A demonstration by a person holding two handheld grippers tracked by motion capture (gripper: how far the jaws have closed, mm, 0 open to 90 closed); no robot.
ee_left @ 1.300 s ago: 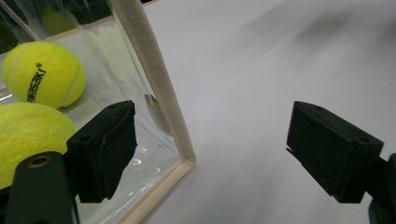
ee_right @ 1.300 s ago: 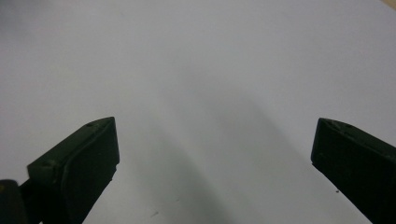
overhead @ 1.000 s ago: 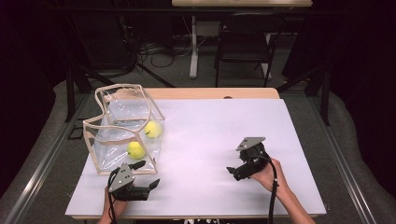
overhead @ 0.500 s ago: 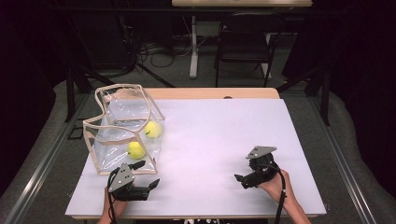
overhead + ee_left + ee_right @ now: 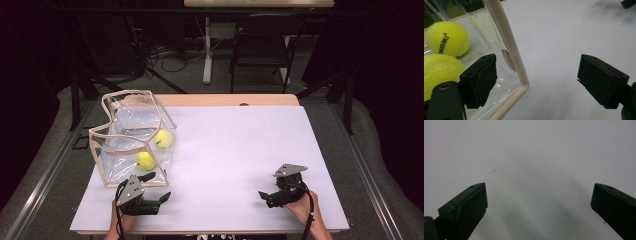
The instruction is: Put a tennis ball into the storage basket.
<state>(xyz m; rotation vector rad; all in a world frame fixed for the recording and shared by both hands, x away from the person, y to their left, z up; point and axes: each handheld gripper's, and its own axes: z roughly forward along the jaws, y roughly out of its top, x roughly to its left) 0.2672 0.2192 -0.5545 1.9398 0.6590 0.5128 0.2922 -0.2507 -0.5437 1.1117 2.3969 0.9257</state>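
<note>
High view: clear bag (image 5: 131,131) fronts left gripper (image 5: 156,187).

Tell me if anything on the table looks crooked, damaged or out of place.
The clear bag looks odd: its tan-trimmed rim is buckled and lopsided, sagging rather than holding a square shape. Both tennis balls sit inside it. Nothing is spilled. The left gripper and the right gripper are open and hold nothing.
</note>
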